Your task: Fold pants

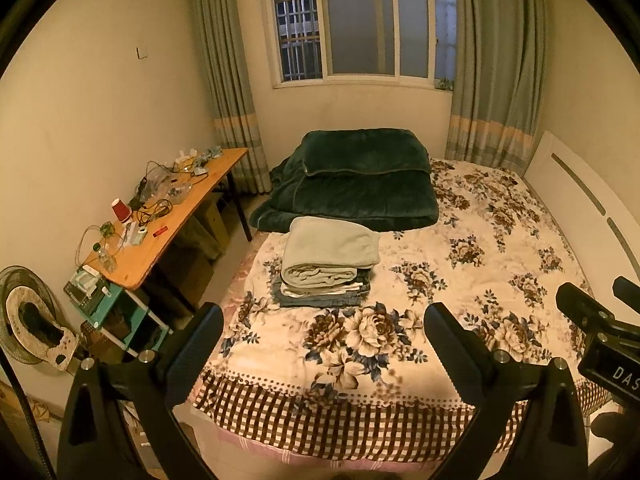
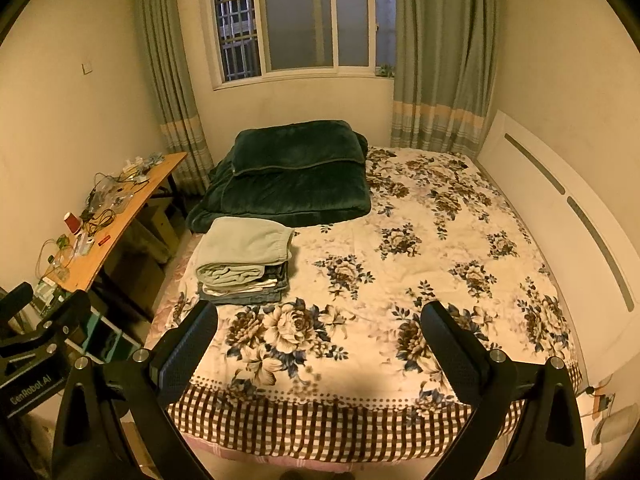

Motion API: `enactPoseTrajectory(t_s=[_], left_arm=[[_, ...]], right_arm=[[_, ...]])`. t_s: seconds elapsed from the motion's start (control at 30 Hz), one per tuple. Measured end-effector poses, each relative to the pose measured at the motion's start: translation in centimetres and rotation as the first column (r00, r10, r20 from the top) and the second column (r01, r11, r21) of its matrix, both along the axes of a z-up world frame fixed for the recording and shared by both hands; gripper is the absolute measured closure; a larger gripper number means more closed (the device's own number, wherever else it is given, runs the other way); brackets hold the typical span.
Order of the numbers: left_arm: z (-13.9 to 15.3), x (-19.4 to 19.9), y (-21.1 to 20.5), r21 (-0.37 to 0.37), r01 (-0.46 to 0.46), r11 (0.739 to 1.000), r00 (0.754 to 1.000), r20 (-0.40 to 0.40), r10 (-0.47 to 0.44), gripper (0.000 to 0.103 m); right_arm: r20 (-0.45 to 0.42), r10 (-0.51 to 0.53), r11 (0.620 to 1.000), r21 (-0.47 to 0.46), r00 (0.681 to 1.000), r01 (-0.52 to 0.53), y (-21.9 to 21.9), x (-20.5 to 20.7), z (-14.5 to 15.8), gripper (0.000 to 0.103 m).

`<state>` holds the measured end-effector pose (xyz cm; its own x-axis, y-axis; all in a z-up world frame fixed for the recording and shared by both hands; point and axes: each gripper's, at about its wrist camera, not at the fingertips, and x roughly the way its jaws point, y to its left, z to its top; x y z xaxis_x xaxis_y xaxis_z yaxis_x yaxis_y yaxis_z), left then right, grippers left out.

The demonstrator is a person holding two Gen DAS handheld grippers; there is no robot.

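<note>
A stack of folded pants (image 1: pixel 326 264) (image 2: pixel 244 262) lies on the left part of the floral bedspread (image 1: pixel 460 280) (image 2: pixel 400 264), with pale green sweatpants on top and jeans underneath. My left gripper (image 1: pixel 322 322) hovers open above the bed's foot, nothing between its fingers. My right gripper (image 2: pixel 318 320) is held open there as well, empty, and its body shows at the right edge of the left wrist view. Both are well short of the stack.
A folded dark green quilt (image 1: pixel 352 180) (image 2: pixel 292 176) lies behind the stack. A cluttered wooden desk (image 1: pixel 168 220) (image 2: pixel 120 216) stands left of the bed, a fan (image 1: pixel 28 320) near it. A white headboard (image 1: pixel 580 200) (image 2: pixel 560 216) runs along the right.
</note>
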<state>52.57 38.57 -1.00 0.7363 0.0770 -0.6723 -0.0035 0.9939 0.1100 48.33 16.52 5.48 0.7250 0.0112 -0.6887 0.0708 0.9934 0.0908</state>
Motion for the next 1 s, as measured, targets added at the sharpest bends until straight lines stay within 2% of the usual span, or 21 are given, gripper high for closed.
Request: enactPoseTrajectory(t_s=[1.0], left_arm=[[0.2, -1.7, 0.3, 0.004, -0.038, 0.999, 0.999, 0.025, 0.038, 0.0]], right_arm=[[-0.002, 0.026, 1.0, 0.002, 1.0, -0.026, 0.7, 0.4, 0.0, 0.0]])
